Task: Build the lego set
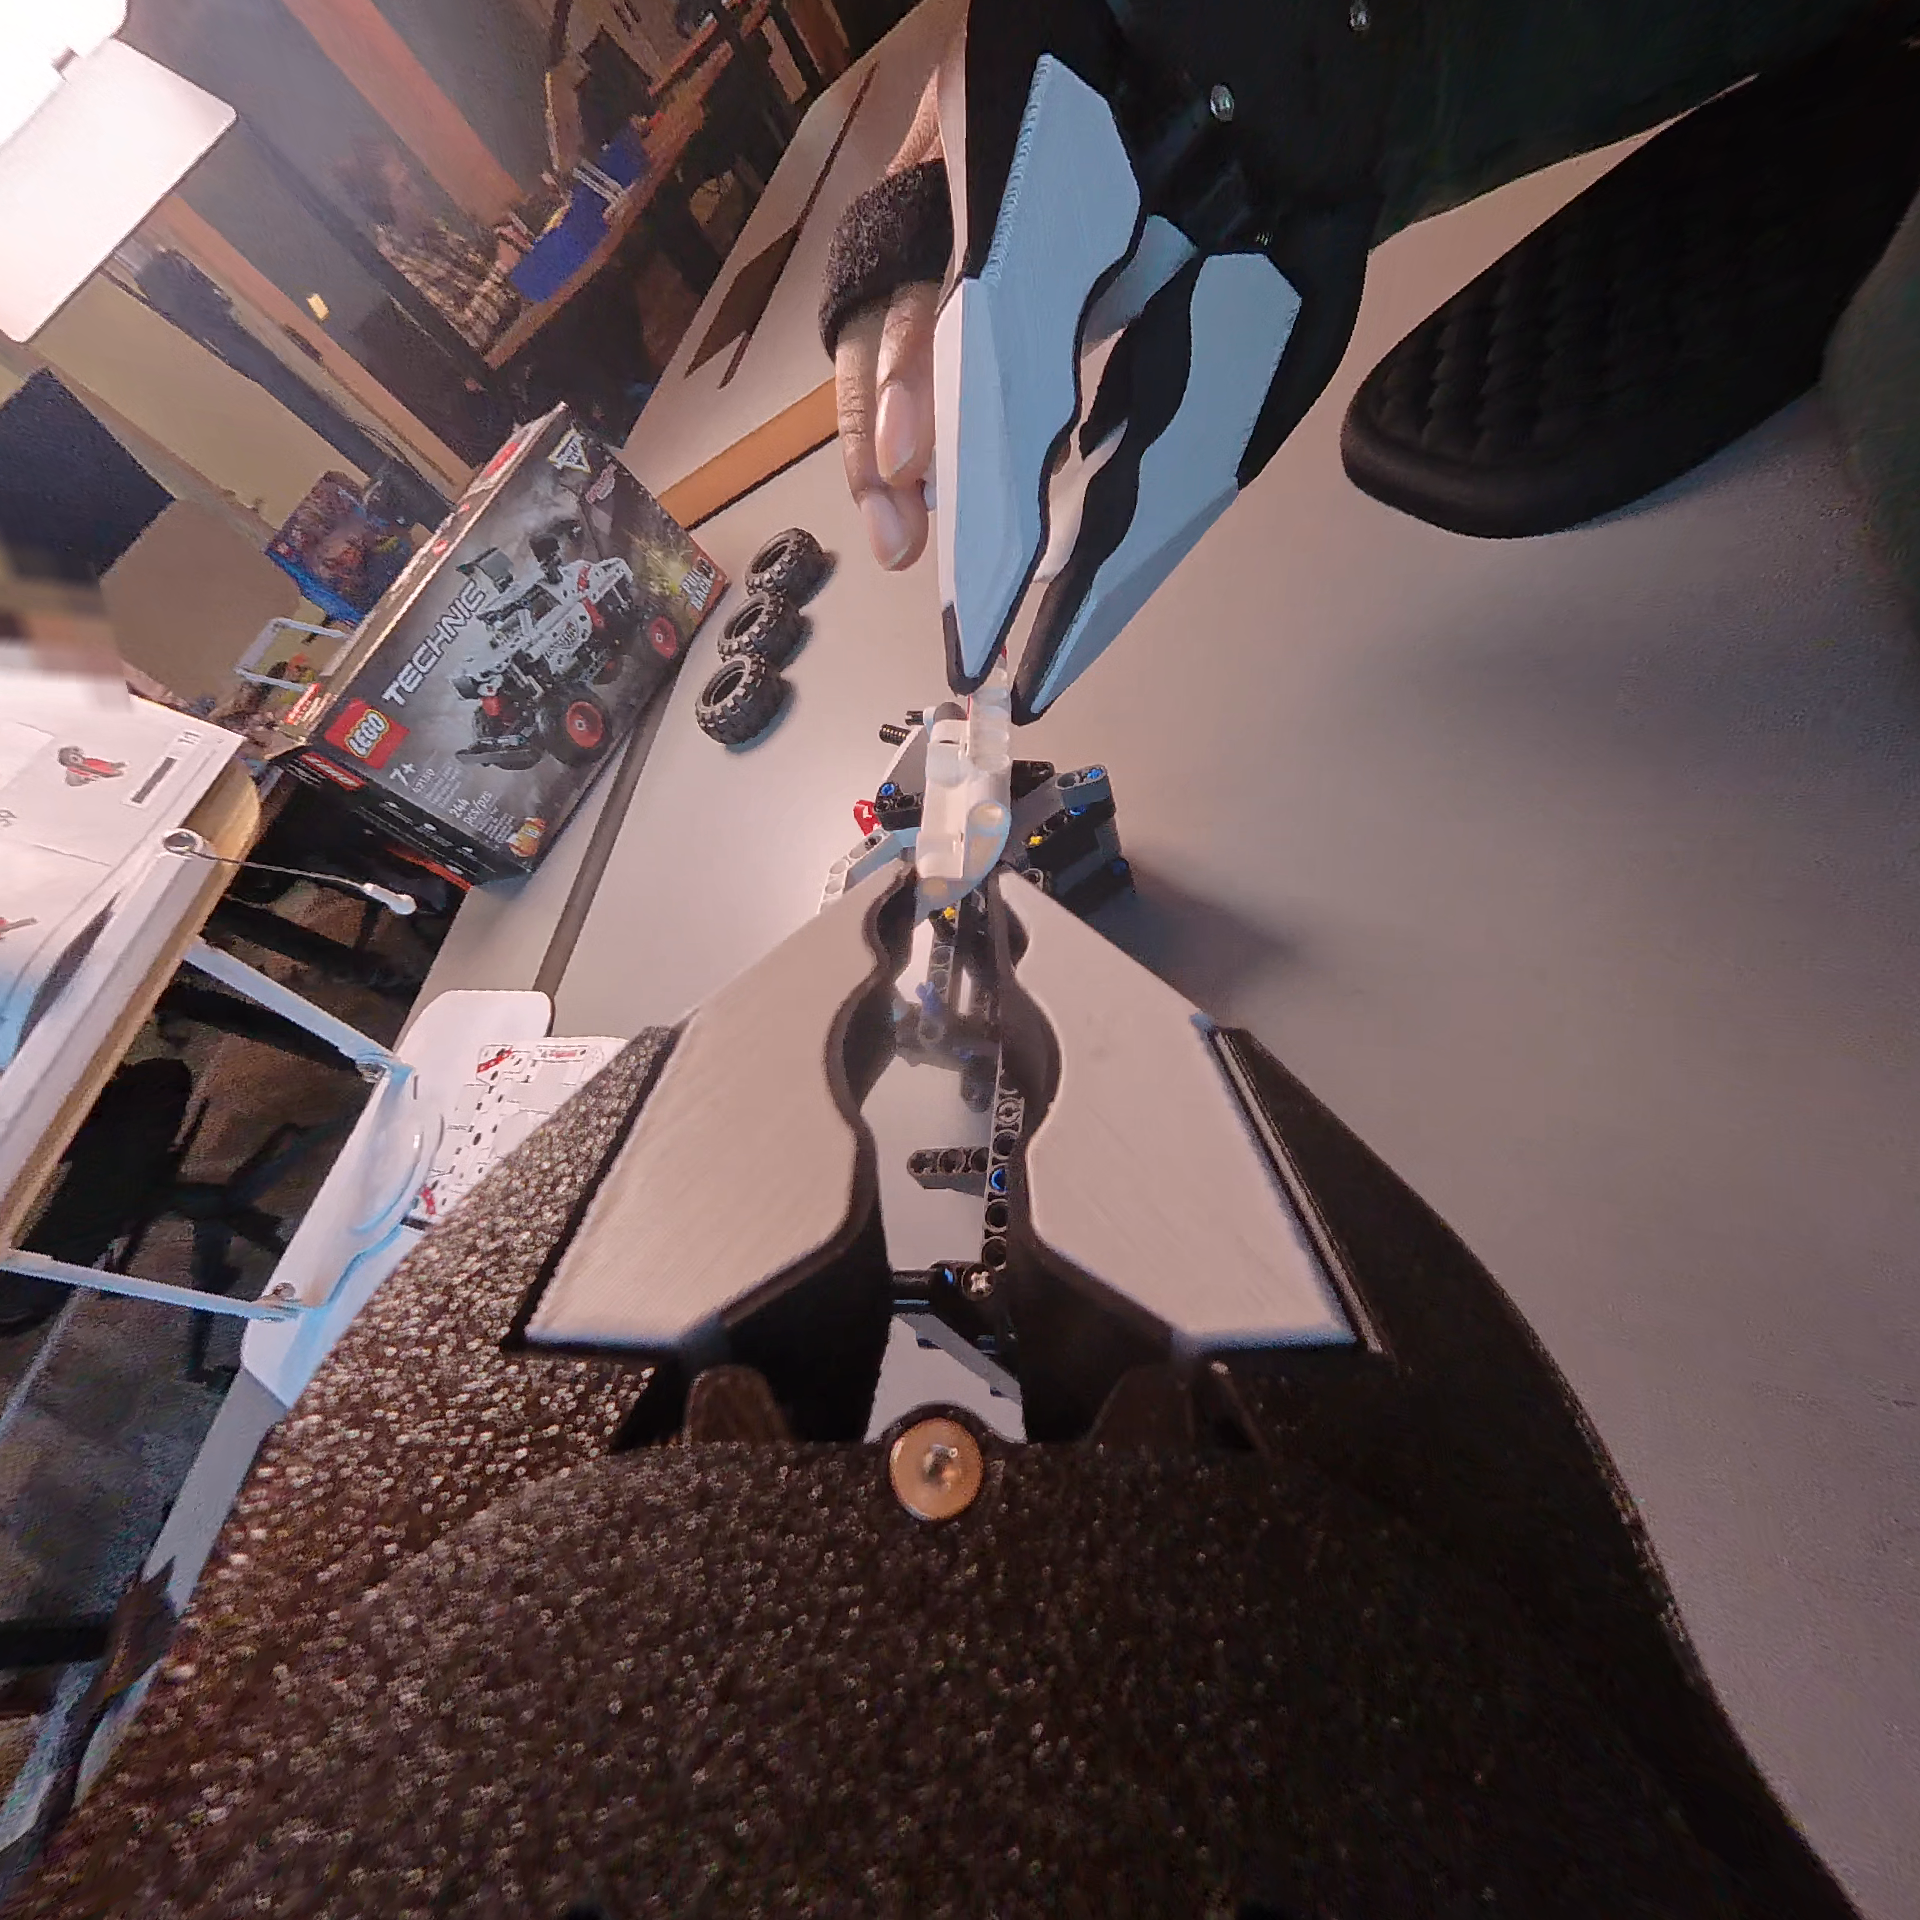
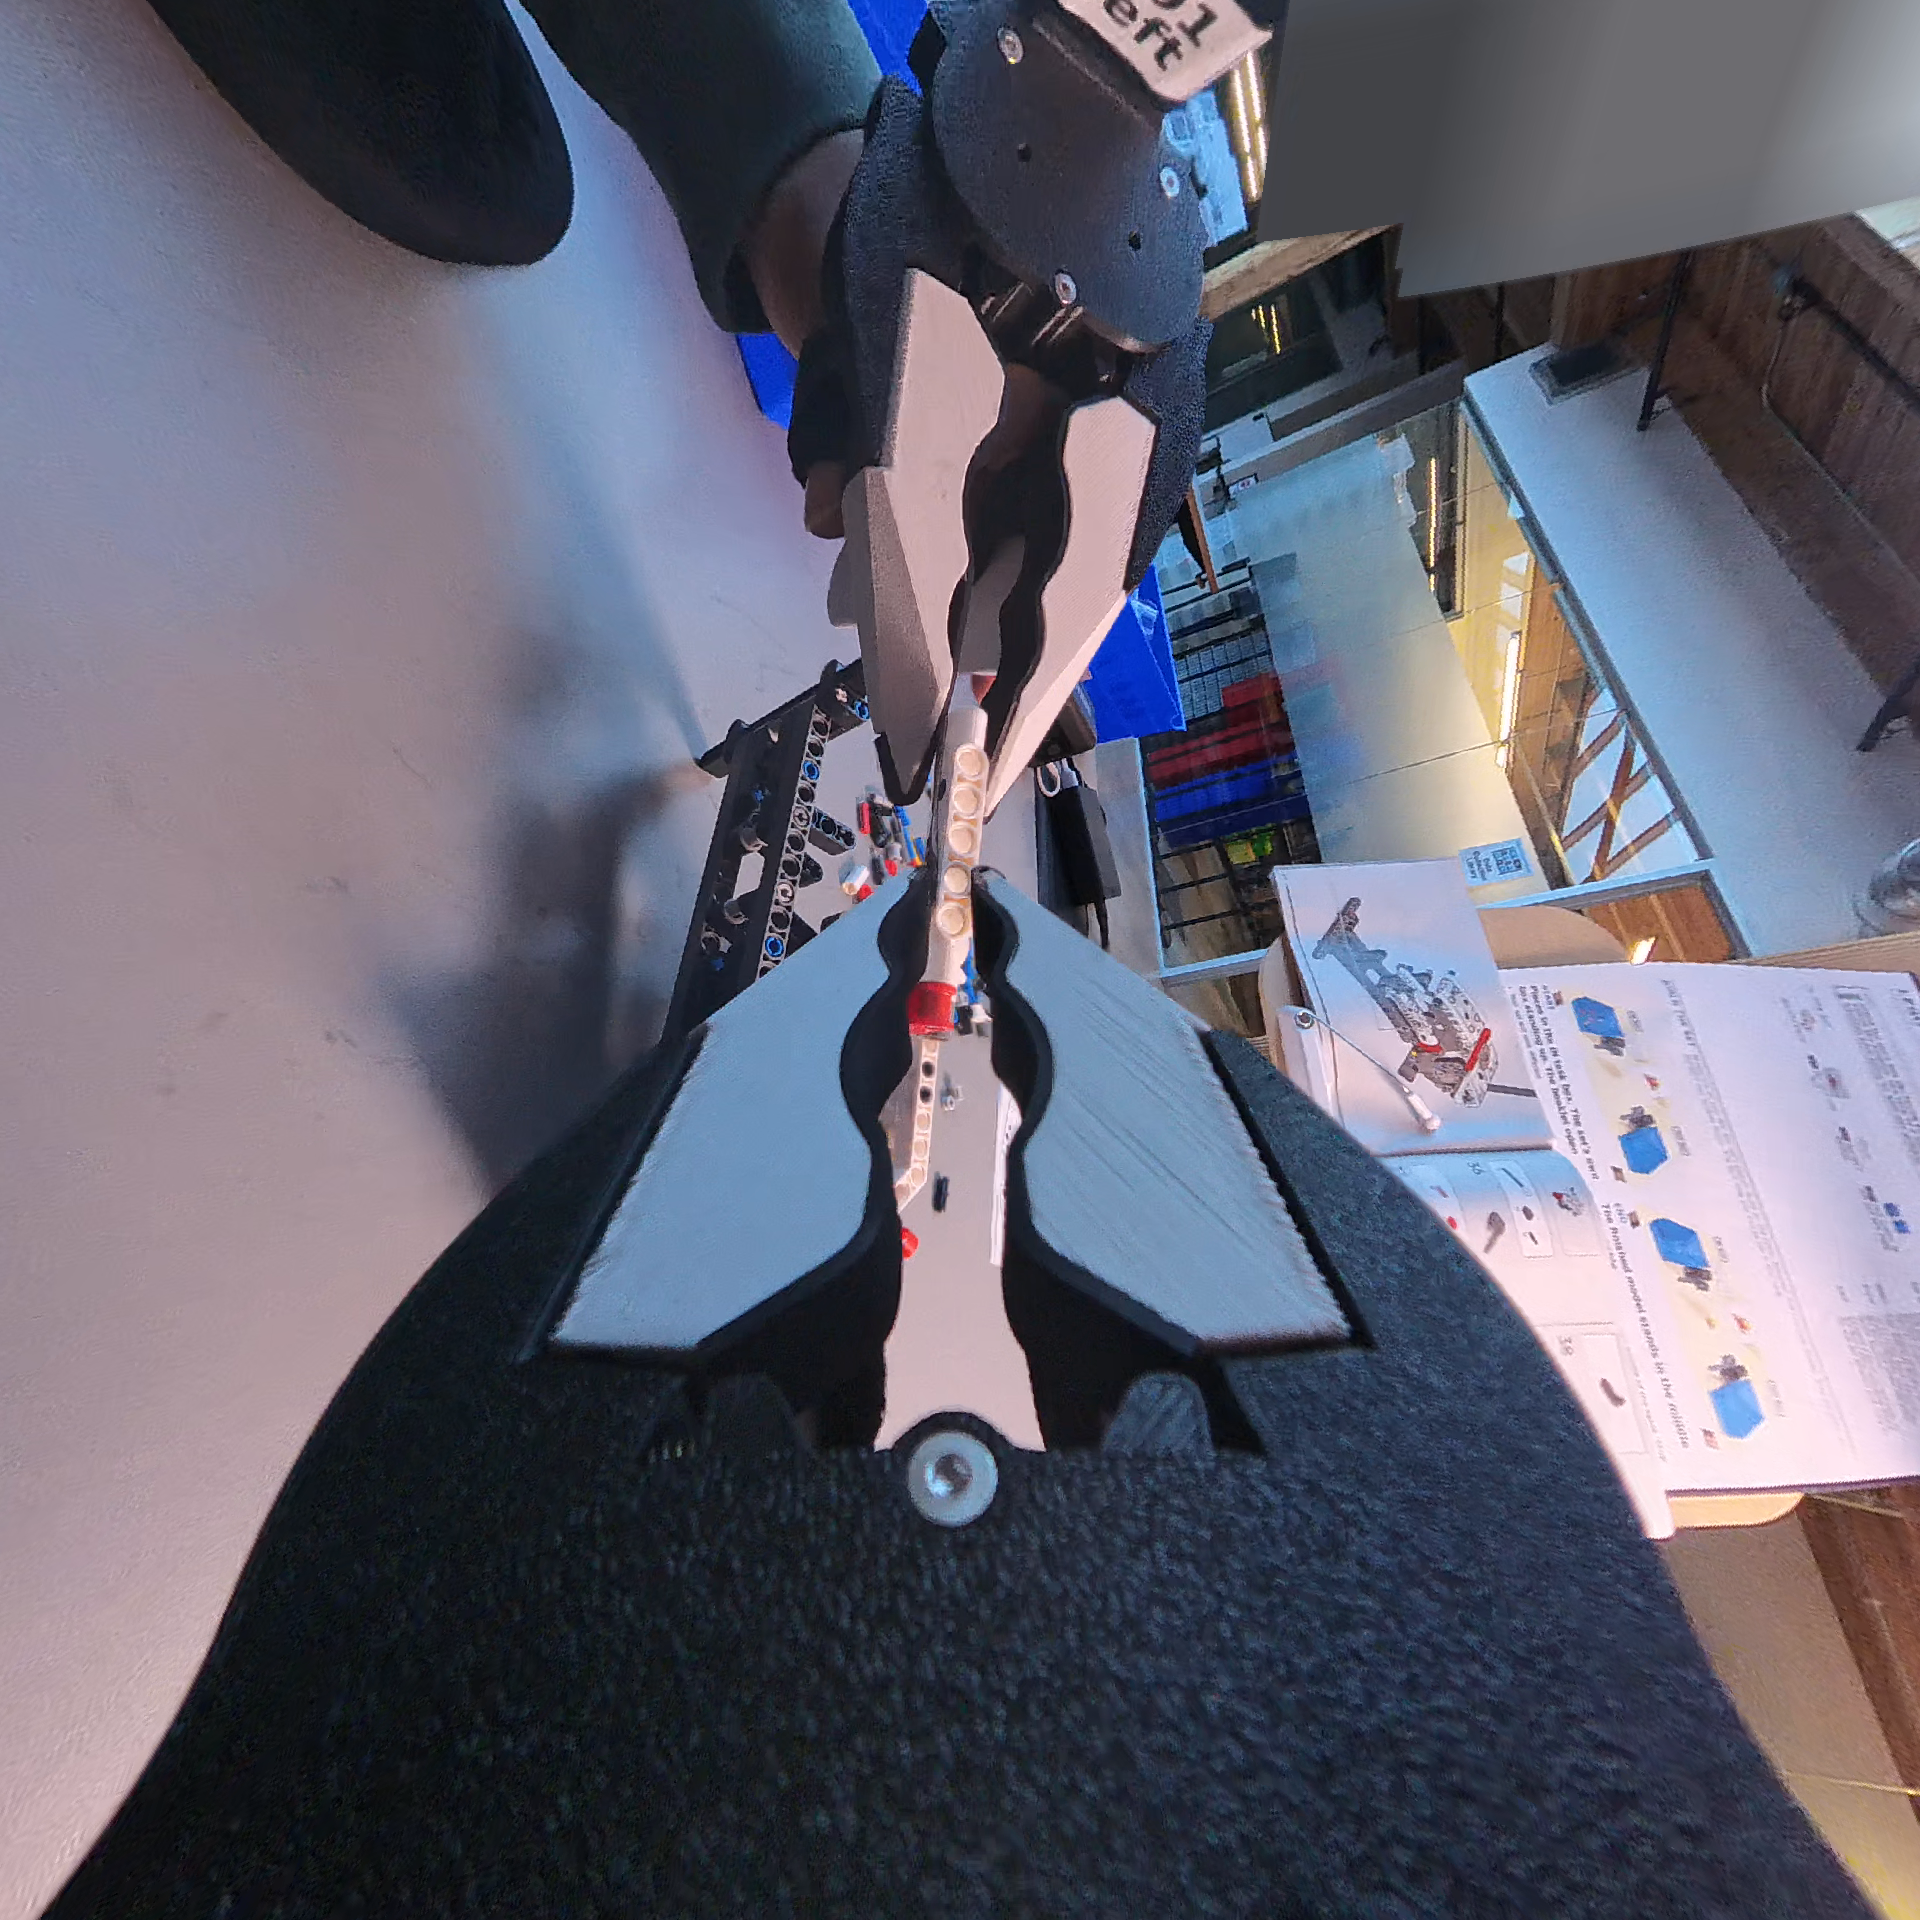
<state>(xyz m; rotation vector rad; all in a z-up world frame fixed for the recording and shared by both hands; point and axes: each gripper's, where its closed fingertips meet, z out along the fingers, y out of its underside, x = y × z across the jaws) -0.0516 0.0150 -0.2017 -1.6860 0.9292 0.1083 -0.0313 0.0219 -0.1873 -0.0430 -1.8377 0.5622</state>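
Both the left gripper (image 1: pixel 951 894) and right gripper (image 2: pixel 951 894) pinch one white beam (image 2: pixel 961 831) above the frame (image 2: pixel 769 831); beyond it, three tyres (image 1: pixel 758 649) wait unmounted.

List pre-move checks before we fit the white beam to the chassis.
1. Left gripper shut on white beam: ok.
2. Right gripper shut on the beam's other end: ok.
3. Black chassis lying on the table: ok.
4. Beam holes lined up with chassis: cannot tell.
5. Red piece seated at the beam's end: cannot tell.
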